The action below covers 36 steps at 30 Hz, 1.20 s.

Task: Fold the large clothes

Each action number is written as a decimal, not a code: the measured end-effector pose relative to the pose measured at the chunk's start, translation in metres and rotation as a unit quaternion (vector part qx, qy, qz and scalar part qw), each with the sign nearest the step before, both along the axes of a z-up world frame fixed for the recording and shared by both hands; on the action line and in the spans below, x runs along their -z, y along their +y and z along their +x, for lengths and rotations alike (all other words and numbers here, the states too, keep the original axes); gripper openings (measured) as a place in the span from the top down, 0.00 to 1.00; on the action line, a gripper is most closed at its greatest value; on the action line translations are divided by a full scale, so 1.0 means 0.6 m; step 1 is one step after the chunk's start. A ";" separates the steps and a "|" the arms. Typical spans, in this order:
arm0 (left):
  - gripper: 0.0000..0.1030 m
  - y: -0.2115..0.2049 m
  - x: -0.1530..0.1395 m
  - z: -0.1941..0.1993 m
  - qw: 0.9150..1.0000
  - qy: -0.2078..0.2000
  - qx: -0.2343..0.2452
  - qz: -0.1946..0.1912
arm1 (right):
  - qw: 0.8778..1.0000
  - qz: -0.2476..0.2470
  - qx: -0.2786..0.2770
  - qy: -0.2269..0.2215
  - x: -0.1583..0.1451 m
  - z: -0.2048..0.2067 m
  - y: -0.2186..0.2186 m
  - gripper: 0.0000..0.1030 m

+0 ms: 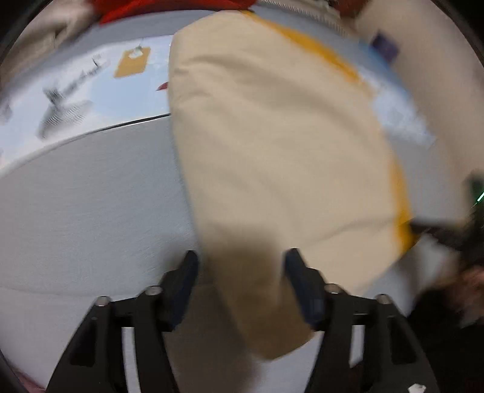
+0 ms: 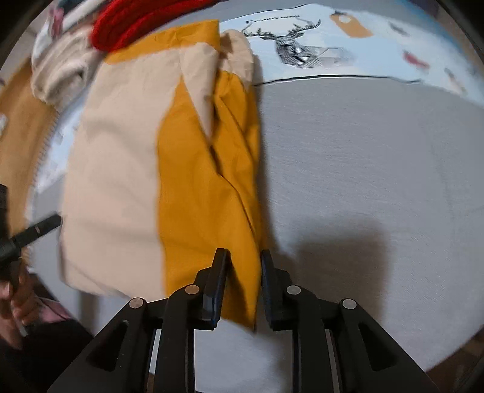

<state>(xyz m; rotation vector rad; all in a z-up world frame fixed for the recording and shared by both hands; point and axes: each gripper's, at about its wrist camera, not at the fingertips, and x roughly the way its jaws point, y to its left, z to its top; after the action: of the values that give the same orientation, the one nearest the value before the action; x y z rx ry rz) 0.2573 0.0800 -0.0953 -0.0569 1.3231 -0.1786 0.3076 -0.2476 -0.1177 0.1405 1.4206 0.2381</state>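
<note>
A beige and mustard-yellow garment (image 1: 272, 136) lies lengthwise on the grey bed cover (image 1: 90, 205). My left gripper (image 1: 240, 263) is open, its fingers either side of the garment's beige near end, which runs down between them. In the right wrist view the garment (image 2: 121, 157) shows a beige left half and a mustard right half (image 2: 205, 181). My right gripper (image 2: 243, 260) stands partly open around the mustard near corner, with fabric between the fingers and a gap at each pad. The left gripper's tip (image 2: 39, 226) shows at the left edge.
A red knit item (image 2: 142, 24) and a cream garment (image 2: 60, 69) lie beyond the garment. A white sheet with a deer print (image 2: 296, 45) and orange tag motifs (image 1: 131, 62) covers the far bed. The person's hand (image 2: 12, 296) is at lower left.
</note>
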 end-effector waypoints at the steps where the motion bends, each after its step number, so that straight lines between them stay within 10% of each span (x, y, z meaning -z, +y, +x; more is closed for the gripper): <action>1: 0.36 -0.006 -0.015 -0.015 0.999 -0.028 0.000 0.031 | 0.999 -0.032 -0.006 0.001 0.001 -0.015 -0.008 0.77; 4: 0.37 -0.013 -0.054 -0.056 0.993 -0.081 -0.009 0.087 | 0.986 -0.166 -0.009 -0.021 -0.013 -0.056 -0.012 0.76; 9: 0.15 -0.028 -0.127 -0.162 0.980 -0.160 -0.043 0.113 | 0.979 -0.112 0.034 -0.169 -0.135 -0.132 -0.026 0.68; 13: 0.05 -0.051 -0.177 -0.259 0.971 -0.212 -0.073 0.086 | 0.962 -0.085 0.034 -0.256 -0.212 -0.239 -0.013 0.26; 25: 0.02 -0.106 -0.236 -0.359 0.961 -0.243 -0.119 0.061 | 0.937 -0.096 -0.041 -0.333 -0.289 -0.413 0.078 0.16; 36: 0.01 -0.120 -0.211 -0.355 0.966 -0.219 -0.129 0.038 | 0.955 -0.061 -0.001 -0.289 -0.262 -0.402 0.089 0.15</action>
<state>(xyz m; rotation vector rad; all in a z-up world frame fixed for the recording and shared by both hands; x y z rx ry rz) 0.0444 0.0079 0.0315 -0.1165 0.8682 0.0802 0.0665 -0.1941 0.0397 -0.0344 0.8481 0.1728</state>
